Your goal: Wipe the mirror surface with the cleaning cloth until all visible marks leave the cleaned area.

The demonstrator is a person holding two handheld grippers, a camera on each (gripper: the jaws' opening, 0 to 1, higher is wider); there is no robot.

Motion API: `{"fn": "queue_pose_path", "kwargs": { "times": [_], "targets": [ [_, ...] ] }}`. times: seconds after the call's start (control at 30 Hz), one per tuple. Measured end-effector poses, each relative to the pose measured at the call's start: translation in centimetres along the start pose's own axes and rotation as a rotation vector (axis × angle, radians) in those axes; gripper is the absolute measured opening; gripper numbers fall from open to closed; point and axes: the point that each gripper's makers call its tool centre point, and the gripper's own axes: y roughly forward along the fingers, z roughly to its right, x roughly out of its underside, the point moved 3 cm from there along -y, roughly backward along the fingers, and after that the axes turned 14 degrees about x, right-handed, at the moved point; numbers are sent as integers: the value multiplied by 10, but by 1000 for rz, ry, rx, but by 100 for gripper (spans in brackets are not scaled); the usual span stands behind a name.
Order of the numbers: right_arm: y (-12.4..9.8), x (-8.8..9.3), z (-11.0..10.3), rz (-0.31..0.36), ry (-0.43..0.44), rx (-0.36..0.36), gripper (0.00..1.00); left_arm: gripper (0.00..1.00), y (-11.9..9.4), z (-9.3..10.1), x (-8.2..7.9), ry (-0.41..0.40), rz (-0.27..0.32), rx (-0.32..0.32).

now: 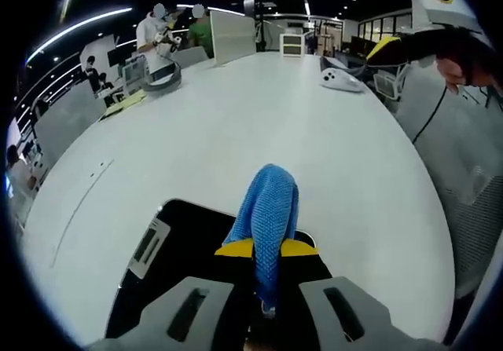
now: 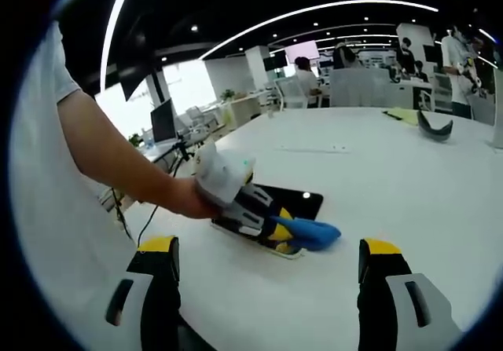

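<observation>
A blue knitted cleaning cloth (image 1: 267, 213) is clamped between the yellow-tipped jaws of my left gripper (image 1: 266, 249) and droops forward over a dark rectangular mirror (image 1: 185, 229) lying flat on the white table. In the right gripper view the same left gripper (image 2: 277, 227), held by a person's hand, presses the blue cloth (image 2: 310, 232) at the near edge of the mirror (image 2: 299, 200). My right gripper (image 2: 267, 268) hovers over the table with its jaws wide apart and nothing between them, a short way from the mirror.
The white table (image 1: 259, 115) stretches far ahead. A white controller-like object (image 1: 339, 79) lies at its far right, a dark curved item (image 2: 434, 127) and yellow papers (image 2: 409, 115) at the far end. People stand by desks and monitors in the background. A mesh chair (image 1: 464, 162) is at the right.
</observation>
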Motion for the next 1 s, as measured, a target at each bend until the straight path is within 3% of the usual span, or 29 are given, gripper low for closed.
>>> {"fn": "queue_pose_path", "kwargs": {
  "times": [1.0],
  "targets": [
    [4, 0, 4, -12, 0, 5, 94, 6, -11, -37, 4, -16, 3, -48]
  ]
}}
